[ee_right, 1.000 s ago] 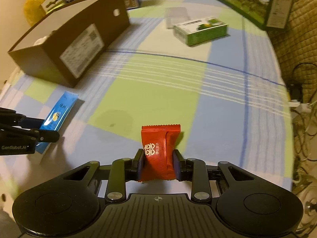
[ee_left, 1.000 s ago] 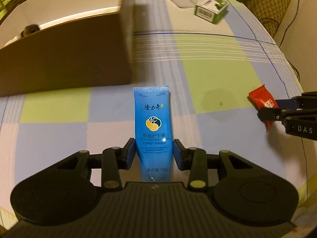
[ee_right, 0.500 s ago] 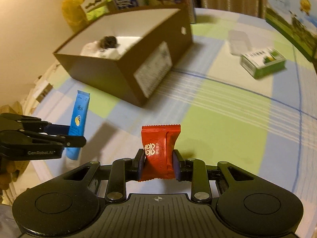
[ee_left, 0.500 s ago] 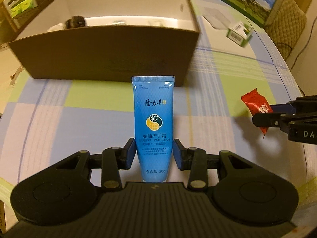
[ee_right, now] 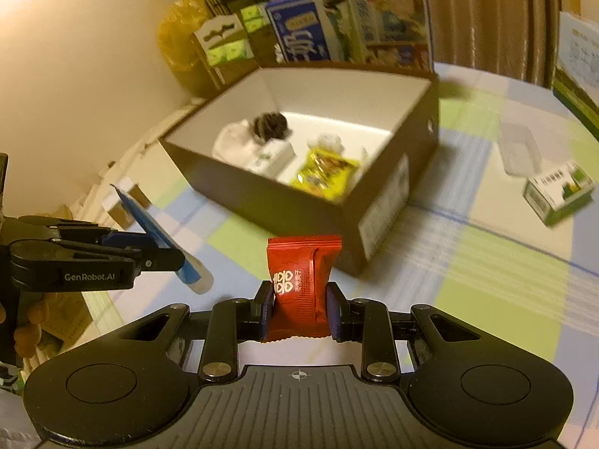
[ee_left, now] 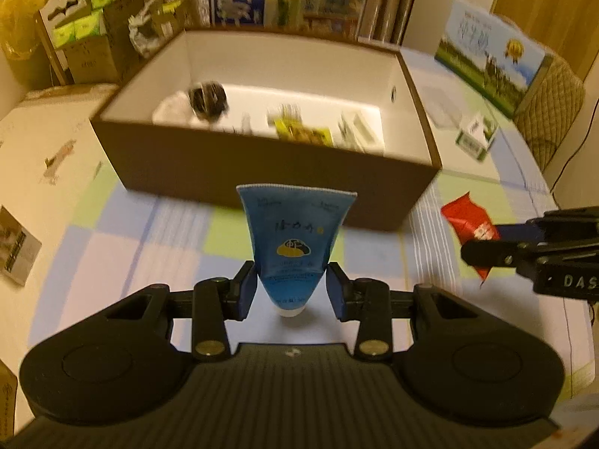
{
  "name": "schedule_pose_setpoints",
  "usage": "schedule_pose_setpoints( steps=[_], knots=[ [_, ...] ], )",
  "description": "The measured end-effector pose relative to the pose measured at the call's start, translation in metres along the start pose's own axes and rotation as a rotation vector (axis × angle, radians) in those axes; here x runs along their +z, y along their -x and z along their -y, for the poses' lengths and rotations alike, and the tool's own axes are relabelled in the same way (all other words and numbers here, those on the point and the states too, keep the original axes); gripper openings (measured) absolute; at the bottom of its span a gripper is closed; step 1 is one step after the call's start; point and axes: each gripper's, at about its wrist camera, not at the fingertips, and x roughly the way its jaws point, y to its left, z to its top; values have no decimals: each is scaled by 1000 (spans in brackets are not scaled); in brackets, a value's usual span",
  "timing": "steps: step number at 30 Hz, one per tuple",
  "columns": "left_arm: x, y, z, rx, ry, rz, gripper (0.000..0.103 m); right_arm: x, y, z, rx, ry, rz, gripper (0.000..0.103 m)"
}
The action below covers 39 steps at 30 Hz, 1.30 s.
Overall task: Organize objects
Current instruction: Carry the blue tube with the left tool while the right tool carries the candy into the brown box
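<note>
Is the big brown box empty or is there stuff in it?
Not empty. The brown box is open on top, and inside lie a yellow packet, something white and a dark round thing.

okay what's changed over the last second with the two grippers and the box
Both grippers have risen and moved toward the brown box: a second ago they were low over the tablecloth, now both cameras look down into it. The left gripper stays shut on the blue tube, the right gripper on the red packet; nothing released. The box's contents and the green carton on the table are unmoved.
</note>
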Motion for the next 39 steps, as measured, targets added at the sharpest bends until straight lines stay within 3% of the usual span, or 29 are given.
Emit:
schedule_pose_setpoints(
  steps=[15,23,27,39],
  knots=[
    [72,37,-37,-57,-47,151,35,70,-11,-27,-8,13,145,27],
    [118,26,-45,-81,-89,216,35,109,-25,-19,-69,-15,208,27],
    [136,5,-46,-90,-110,204,35,119,-41,-12,-107,-32,203,27],
    [161,-80,-40,-95,-159,44,35,123,-101,4,-172,-74,103,26]
  ],
)
